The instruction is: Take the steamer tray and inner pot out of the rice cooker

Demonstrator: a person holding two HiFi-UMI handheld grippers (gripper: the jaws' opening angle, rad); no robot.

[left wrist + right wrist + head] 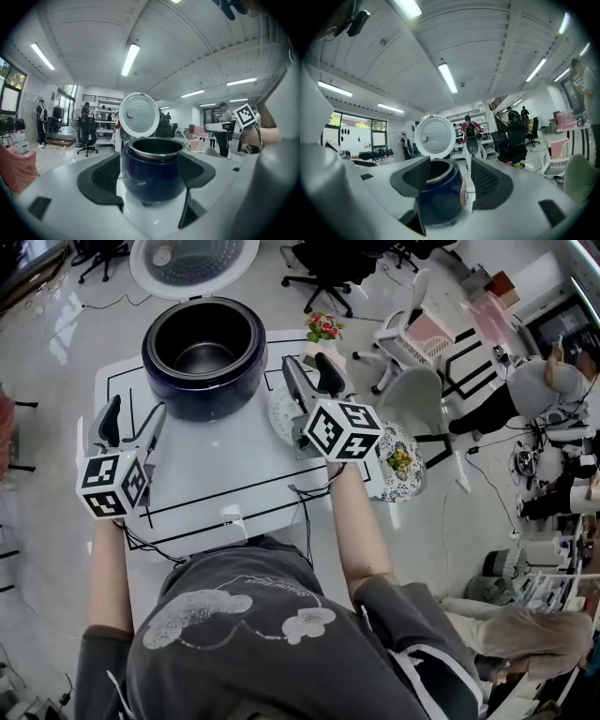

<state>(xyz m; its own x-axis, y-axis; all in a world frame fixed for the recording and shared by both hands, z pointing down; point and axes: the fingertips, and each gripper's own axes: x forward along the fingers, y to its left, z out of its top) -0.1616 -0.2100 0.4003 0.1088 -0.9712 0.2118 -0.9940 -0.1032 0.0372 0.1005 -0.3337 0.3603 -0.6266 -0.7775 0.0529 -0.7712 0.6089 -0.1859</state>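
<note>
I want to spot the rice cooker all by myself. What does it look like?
Find the white table in front of the person. At its far end stands the rice cooker, a big round dark blue tub, its white lid open behind it. It is the only deep, dark thing there; the plate to its right is flat and pale.

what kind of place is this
Probably an open office or lab, not a kitchen: rolling office chairs, strip ceiling lights, and a white table marked with black lines under the rice cooker.
</note>
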